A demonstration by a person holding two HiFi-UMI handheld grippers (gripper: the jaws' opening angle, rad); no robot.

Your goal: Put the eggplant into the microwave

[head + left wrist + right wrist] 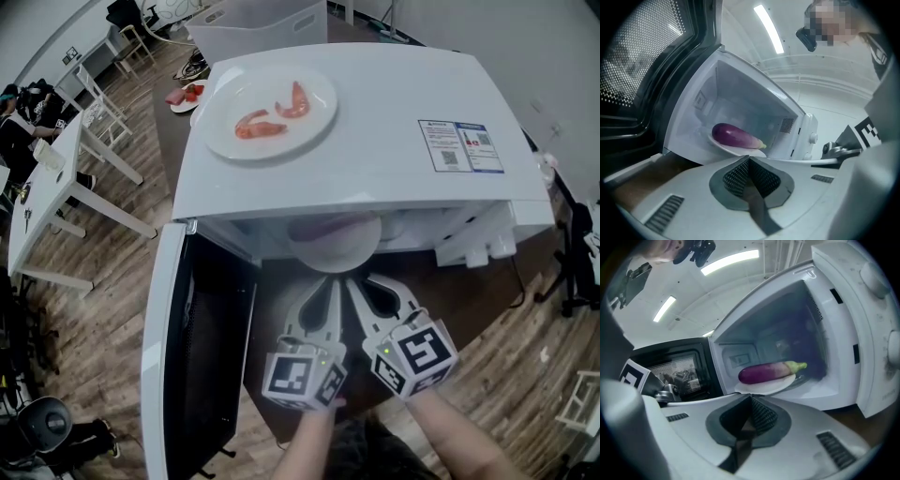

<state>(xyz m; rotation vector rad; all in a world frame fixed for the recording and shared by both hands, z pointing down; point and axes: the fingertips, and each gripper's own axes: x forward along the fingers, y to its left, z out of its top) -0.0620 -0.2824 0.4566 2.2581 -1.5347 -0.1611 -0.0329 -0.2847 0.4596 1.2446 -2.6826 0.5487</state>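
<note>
A glossy purple eggplant (768,371), long with a green stem, lies on a round white plate (764,386) inside the boxy white microwave (375,159), whose door (173,356) is open. Both hands point nearly level at the opening. The left gripper (328,286) and right gripper (364,286) have their jaws together and empty.

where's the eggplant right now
The eggplant lies on a white plate inside the open microwave, near the front of the cavity. It shows near centre in the right gripper view and left of centre in the left gripper view.
</note>
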